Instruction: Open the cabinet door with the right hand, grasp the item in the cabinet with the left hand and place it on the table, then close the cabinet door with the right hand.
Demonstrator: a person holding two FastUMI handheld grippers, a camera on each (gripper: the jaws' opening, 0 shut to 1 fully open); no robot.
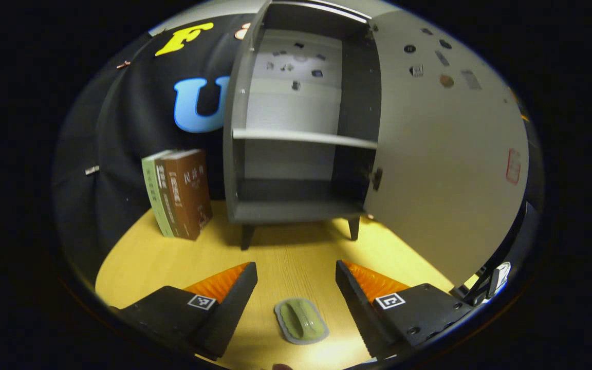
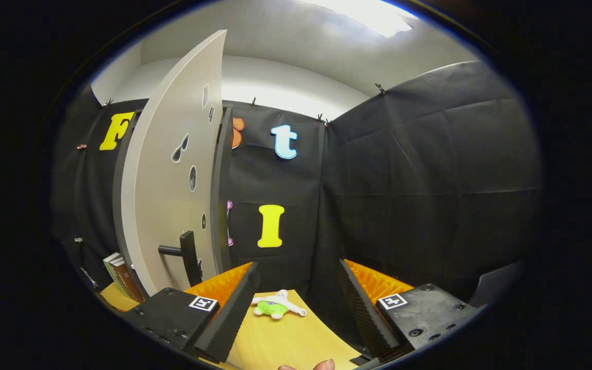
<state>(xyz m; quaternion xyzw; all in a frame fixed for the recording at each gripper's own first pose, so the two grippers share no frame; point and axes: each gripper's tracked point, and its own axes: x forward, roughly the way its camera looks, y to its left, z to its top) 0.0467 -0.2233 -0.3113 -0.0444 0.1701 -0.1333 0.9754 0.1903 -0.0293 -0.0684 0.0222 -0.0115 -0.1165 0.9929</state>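
In the left gripper view we see the cabinet (image 1: pixel 296 154) standing on the yellow wooden counter (image 1: pixel 296 257), its door (image 1: pixel 445 154) swung wide to our right, with small stickers on the door and on the back wall inside. Both the upper shelf (image 1: pixel 301 136) and the lower compartment look bare from here. The left gripper (image 1: pixel 296 288) has its fingers spread apart and grasps nothing; between them, on the counter, lies a small green item with a grey rim (image 1: pixel 301 321), untouched by either finger. Two upright books (image 1: pixel 179 192) stand just beside the cabinet's left side. In the right gripper view, the right gripper (image 2: pixel 298 290) is likewise released, fingers wide and holding nothing. The door (image 2: pixel 172 195) stands edge-on at the left, its dark handle (image 2: pixel 185 257) near the left finger but apart from it. A small white and green toy (image 2: pixel 275 306) lies on the counter farther ahead between the fingers.
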